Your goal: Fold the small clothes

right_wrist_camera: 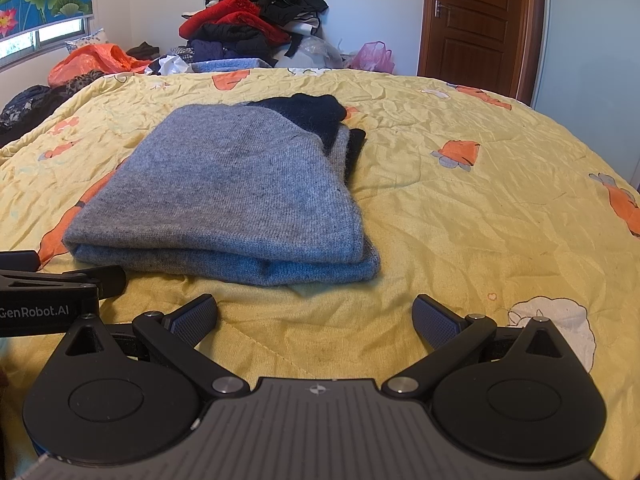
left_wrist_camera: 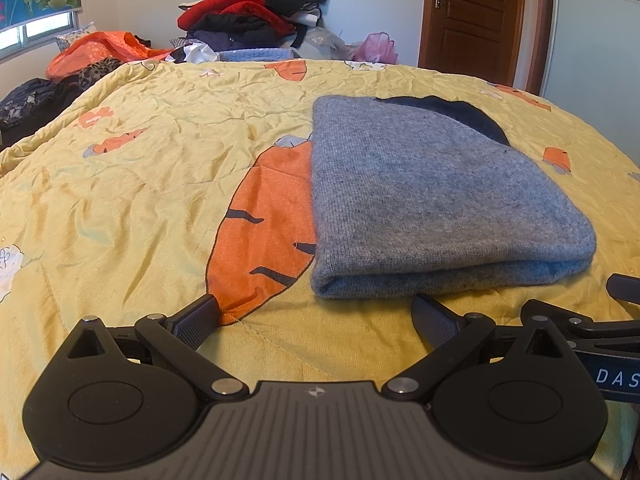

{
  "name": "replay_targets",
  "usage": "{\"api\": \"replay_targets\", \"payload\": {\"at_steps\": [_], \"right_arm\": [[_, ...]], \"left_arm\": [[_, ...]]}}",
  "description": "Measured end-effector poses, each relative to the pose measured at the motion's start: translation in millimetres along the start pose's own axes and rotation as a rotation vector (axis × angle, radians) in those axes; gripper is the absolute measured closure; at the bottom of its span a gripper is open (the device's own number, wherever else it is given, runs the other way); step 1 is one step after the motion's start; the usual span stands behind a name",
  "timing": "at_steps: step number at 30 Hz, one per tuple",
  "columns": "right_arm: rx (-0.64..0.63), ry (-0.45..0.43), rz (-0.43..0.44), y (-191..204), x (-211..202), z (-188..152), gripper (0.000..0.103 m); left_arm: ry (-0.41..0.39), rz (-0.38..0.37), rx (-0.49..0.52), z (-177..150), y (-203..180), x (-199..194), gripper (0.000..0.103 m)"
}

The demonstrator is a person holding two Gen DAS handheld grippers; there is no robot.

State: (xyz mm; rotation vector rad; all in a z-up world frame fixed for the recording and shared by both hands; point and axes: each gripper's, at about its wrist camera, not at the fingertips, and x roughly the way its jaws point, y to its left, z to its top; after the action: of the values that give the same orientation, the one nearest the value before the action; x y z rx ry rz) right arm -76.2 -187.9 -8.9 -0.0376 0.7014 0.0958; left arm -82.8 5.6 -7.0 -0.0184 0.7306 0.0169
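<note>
Grey knit garment (left_wrist_camera: pixel 440 196) is lying folded on the yellow carrot-print quilt (left_wrist_camera: pixel 132 184); both grippers are sitting just short of its near edge, holding nothing.

Left gripper (left_wrist_camera: pixel 316 320) is resting with fingers spread wide, garment at its 1 o'clock. Right gripper (right_wrist_camera: pixel 316 320) is likewise spread and empty, garment at its 11 o'clock. Neither is touching the cloth. A dark navy part (right_wrist_camera: pixel 316 116) is poking out at the far end, at the garment's 1 o'clock in the right view. Layers at the near right corner are sitting slightly offset. Judgement: fold is looking nearly done. Risks: a pinch catching only the top layer would be peeling the stack open; dragging across the slippery, creased quilt would be skewing the layers; the protruding navy part may be working looser if lifted unevenly. Clothes pile (left_wrist_camera: pixel 256 8) is sitting at 12 o'clock, well apart.
</note>
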Motion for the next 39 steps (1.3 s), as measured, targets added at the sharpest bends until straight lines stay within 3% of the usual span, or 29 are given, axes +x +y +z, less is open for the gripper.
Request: {"api": "replay_targets", "payload": {"at_steps": [39], "right_arm": [[0.011, 0.004, -0.021, 0.1, -2.5, -1.6, 0.000]], "left_arm": [[0.012, 0.002, -0.001, 1.7, -0.7, 0.5, 0.000]]}}
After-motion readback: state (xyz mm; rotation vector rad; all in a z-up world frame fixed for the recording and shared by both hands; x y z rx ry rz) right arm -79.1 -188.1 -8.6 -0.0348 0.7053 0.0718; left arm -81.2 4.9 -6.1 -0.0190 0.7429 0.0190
